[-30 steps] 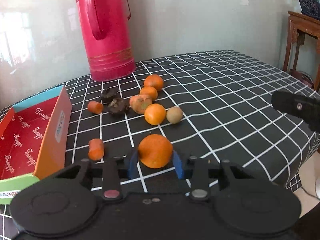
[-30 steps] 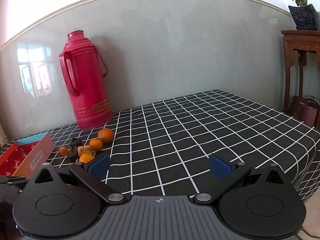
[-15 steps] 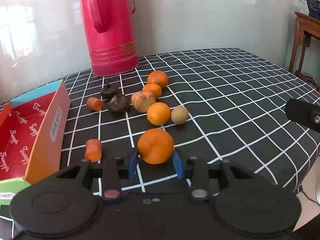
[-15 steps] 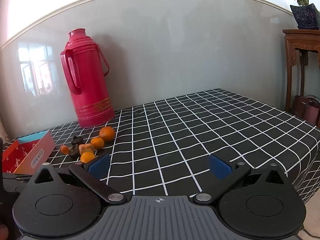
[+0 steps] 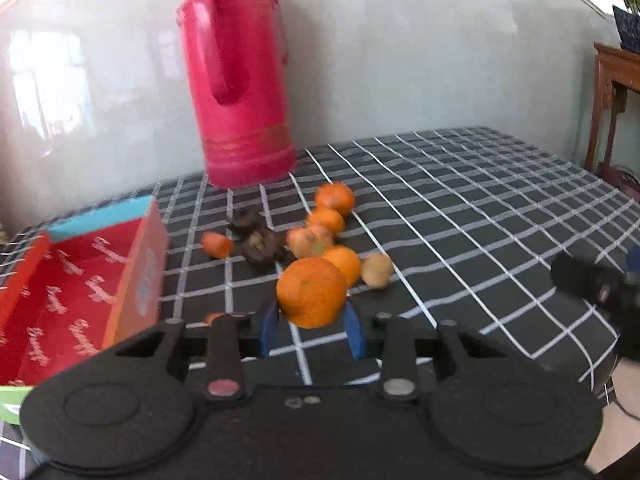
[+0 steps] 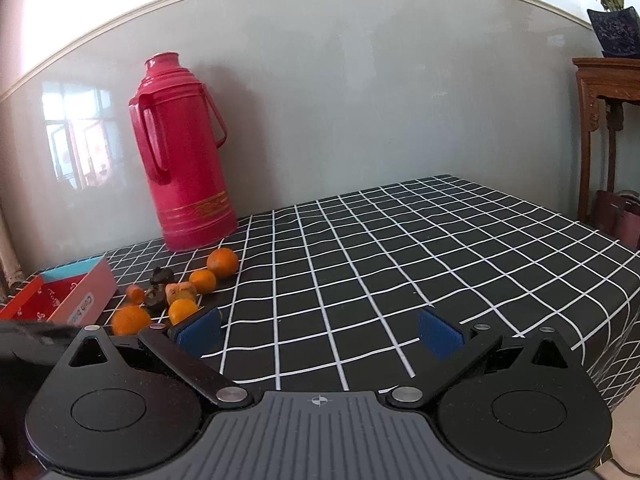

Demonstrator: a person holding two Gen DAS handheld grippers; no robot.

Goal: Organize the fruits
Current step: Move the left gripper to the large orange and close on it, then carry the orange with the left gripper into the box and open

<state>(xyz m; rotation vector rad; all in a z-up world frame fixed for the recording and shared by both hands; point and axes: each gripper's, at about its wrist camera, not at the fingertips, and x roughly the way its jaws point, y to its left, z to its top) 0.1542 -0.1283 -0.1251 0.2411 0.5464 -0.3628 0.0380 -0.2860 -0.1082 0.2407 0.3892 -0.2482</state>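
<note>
Lifted since a second ago, the orange (image 5: 312, 296) now rides above the cloth between the blue pads of the left gripper (image 5: 311, 330), and the view has swung so the box (image 5: 86, 280) sits closer, just left of the jaws. Those jaws are clenched on the fruit at its lower sides, so most of it stands proud above the pads; this low hold probably lets it drop freely once it is over the box. Its skin is bright, dimpled and whole, round but slightly flattened. Ahead of the jaws the other fruit lie in a loose cluster: three smaller oranges (image 5: 334, 199), a blotched one (image 5: 310, 240), a tan kiwi-like one (image 5: 377, 270), two dark shrivelled ones (image 5: 262, 245) and an orange piece (image 5: 216, 245). Behind them stands the flask (image 5: 240, 80). The right gripper (image 6: 320, 332) hangs apart to the right, jaws spread wide and holding nothing, likely waiting its turn over the bare cloth (image 6: 400, 248)
</note>
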